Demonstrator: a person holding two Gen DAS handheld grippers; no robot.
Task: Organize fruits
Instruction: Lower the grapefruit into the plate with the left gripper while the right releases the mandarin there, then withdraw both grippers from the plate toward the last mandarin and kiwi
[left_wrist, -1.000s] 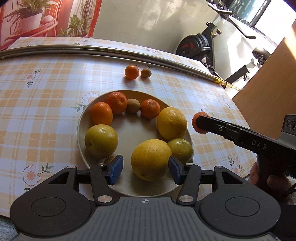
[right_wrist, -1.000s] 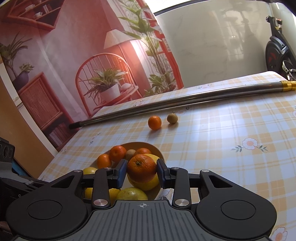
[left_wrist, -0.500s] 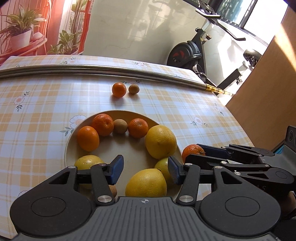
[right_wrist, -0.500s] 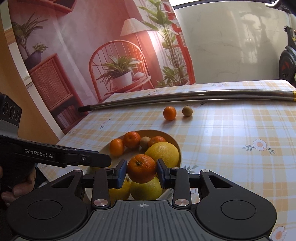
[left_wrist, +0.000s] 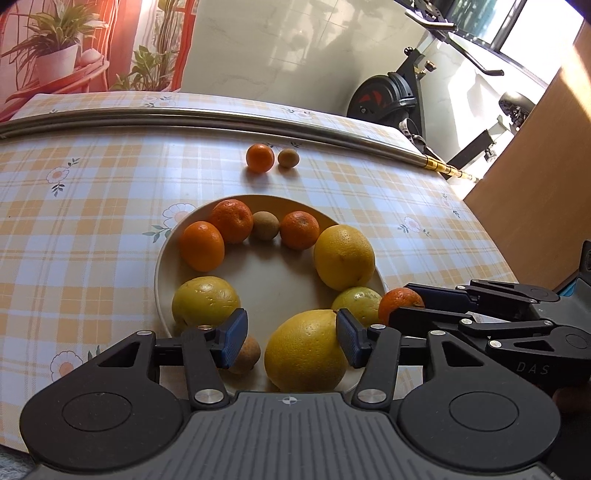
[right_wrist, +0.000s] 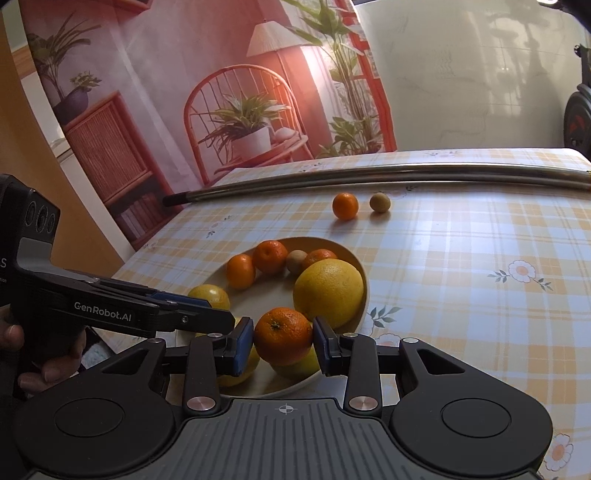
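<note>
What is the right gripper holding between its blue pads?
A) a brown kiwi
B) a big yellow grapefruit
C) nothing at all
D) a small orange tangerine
D: in the right wrist view the right gripper has its blue pads pressed against both sides of a small orange tangerine, held just above the near edge of the plate.

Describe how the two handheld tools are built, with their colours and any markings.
Both are matte black plastic with ribbed grey tops, silver rivets and blue pads. The left tool reads "GenRobot.AI" in white along its side; the right tool shows "DAS". No cables or sleeves are visible.
</note>
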